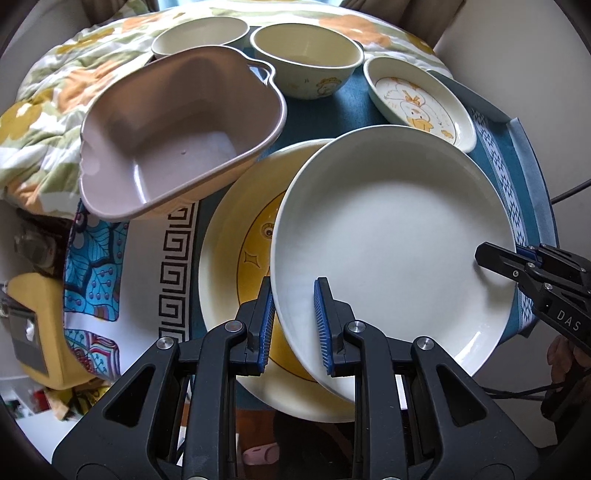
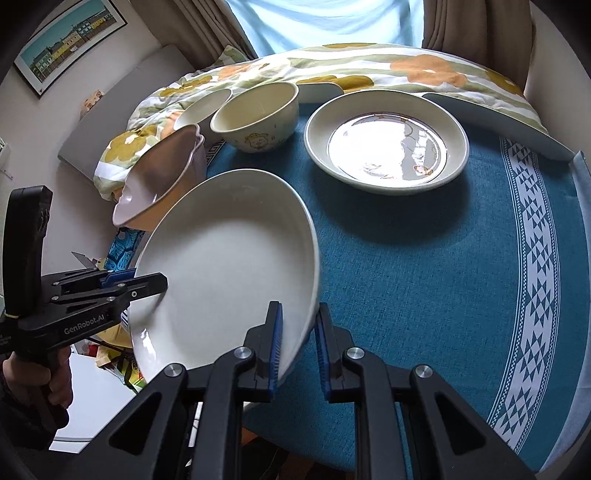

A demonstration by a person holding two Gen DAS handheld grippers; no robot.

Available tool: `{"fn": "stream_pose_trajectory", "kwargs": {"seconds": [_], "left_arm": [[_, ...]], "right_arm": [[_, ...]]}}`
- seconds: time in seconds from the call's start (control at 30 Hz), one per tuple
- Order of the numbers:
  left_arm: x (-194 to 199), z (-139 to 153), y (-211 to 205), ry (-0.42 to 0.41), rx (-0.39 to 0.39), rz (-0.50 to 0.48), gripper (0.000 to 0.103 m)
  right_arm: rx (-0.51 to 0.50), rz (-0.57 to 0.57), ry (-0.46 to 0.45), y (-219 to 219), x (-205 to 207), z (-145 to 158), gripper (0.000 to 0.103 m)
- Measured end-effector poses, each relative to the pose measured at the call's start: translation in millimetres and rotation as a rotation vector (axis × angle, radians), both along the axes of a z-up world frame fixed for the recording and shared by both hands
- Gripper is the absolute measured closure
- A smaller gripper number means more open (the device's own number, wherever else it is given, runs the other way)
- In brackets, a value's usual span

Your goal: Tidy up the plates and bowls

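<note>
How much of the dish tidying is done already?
Not much looks done. No finished stack shows. In hand: both grippers, left gripper and right gripper, straddle the rim of the white plate, tilted above the yellow plate. Left: the pink dish, duck bowl, duck plate and a small bowl.

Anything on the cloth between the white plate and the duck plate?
No. In the right wrist view only bare teal cloth separates the white plate from the duck plate.
</note>
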State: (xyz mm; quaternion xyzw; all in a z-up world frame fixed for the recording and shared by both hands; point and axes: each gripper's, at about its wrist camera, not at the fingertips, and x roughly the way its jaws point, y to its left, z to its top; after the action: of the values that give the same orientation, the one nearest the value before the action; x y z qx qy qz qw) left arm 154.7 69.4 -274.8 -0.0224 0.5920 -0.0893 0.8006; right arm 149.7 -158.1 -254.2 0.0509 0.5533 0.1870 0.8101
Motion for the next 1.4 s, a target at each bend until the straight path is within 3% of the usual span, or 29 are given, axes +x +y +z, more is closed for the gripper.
{"fn": "stream_pose_trajectory", "kwargs": {"seconds": [0.57,0.8,0.93,1.4], "left_arm": [[6.3,-10.0,-5.4,0.000,0.099,-0.053,0.085],[0.8,-8.5,-18.1,-0.037,0.185,-0.068,0.085],[-4.9,-8.9,-28.2,-0.070,0.301,-0.092,0.085],[-14.7,-3.6,-41.2,-0.128,0.424,-0.123,0.085]], "right_arm": [[-0.075,0.014,0.001,17.2,2.0,-6.5,0.087],[-0.123,0.041,-0.019,25.2,1.4,-8.4,0.087],[-0.130,0.046,-0.019,29.8,0.9,-11.2,0.087],[-0.199,0.063,-0.051,39.4,-1.6,-10.9,0.087]]}}
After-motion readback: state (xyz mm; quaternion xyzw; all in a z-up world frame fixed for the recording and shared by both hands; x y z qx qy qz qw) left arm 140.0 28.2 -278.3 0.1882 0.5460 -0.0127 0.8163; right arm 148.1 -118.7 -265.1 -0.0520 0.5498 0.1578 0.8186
